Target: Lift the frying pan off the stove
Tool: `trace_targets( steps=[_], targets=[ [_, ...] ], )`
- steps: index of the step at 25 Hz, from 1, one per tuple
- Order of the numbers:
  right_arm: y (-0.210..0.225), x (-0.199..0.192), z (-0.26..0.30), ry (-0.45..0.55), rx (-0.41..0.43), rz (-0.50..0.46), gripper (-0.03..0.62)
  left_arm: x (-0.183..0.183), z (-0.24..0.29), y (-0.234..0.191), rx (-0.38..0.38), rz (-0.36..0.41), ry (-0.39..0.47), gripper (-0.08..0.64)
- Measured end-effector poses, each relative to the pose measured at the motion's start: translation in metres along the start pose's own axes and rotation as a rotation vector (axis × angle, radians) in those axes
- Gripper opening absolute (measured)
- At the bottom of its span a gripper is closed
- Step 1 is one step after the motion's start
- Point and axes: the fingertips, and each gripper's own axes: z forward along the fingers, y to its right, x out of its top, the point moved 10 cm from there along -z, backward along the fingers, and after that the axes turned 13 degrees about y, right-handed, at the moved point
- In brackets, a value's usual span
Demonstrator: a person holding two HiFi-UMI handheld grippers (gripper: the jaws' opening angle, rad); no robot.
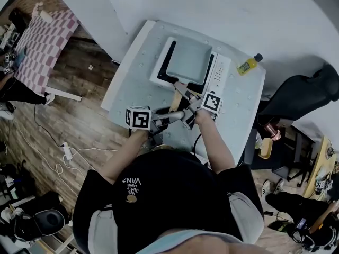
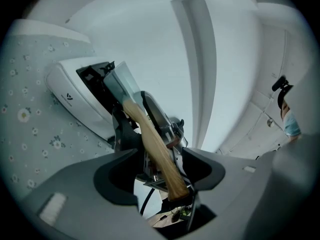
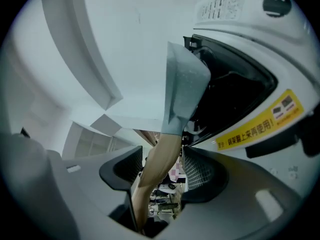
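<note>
A square grey frying pan lies over the black top of a white induction stove, its wooden handle pointing toward me. My right gripper is shut on the handle near the pan. In the right gripper view the handle fills the gap between the jaws below the pan. My left gripper comes in from the left at the handle's end. In the left gripper view the handle runs between the jaws with a gap beside it. I cannot tell whether the pan touches the stove.
The stove stands on a table with a pale flowered cloth. Its control panel is on the right side. A yellow bottle lies at the table's far right. A white wall runs behind. Cables lie on the wooden floor at left.
</note>
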Motion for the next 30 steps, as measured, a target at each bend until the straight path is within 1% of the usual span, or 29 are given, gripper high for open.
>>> trace_targets(
  steps=[2, 3, 4, 5, 6, 8, 13, 18, 23, 24, 26, 27, 30],
  targets=[
    [0.002, 0.002, 0.005, -0.025, 0.015, 0.009, 0.233, 0.000, 0.001, -0.001, 0.008, -0.007, 0.007, 0.272],
    [0.003, 0.003, 0.007, -0.037, 0.025, 0.011, 0.212, 0.000, 0.001, -0.002, 0.010, -0.009, 0.013, 0.251],
    [0.004, 0.003, 0.009, -0.047, 0.036, 0.014, 0.206, 0.000, 0.001, -0.003, 0.007, -0.012, 0.018, 0.211],
    [0.005, 0.004, 0.009, -0.054, 0.044, 0.018, 0.206, 0.000, 0.001, -0.003, 0.003, -0.020, 0.024, 0.186],
    [0.006, 0.004, 0.010, -0.058, 0.049, 0.022, 0.204, -0.001, 0.002, -0.004, 0.000, -0.027, 0.028, 0.176],
    [0.008, 0.005, 0.010, -0.064, 0.050, 0.021, 0.201, -0.002, 0.001, -0.004, 0.002, -0.040, 0.033, 0.172],
    [0.005, 0.006, 0.009, -0.085, 0.040, -0.002, 0.201, -0.008, 0.001, 0.000, 0.019, -0.102, 0.051, 0.151],
    [0.000, 0.005, 0.007, -0.116, 0.035, -0.032, 0.201, -0.011, -0.001, 0.005, 0.027, -0.093, 0.075, 0.149],
    [-0.006, 0.004, 0.002, -0.150, 0.034, -0.081, 0.201, -0.019, -0.007, 0.008, 0.019, -0.125, 0.115, 0.138],
    [-0.008, 0.003, 0.001, -0.154, 0.042, -0.086, 0.201, -0.021, -0.008, 0.008, 0.016, -0.134, 0.122, 0.134],
    [-0.012, -0.002, 0.003, -0.155, 0.087, -0.077, 0.201, -0.023, -0.011, 0.009, 0.008, -0.136, 0.130, 0.129],
    [-0.015, -0.004, 0.002, -0.155, 0.093, -0.081, 0.201, -0.024, -0.012, 0.010, 0.002, -0.137, 0.135, 0.127],
    [-0.022, -0.007, -0.001, -0.156, 0.068, -0.117, 0.201, -0.028, -0.017, 0.012, -0.014, -0.154, 0.153, 0.123]
  ],
)
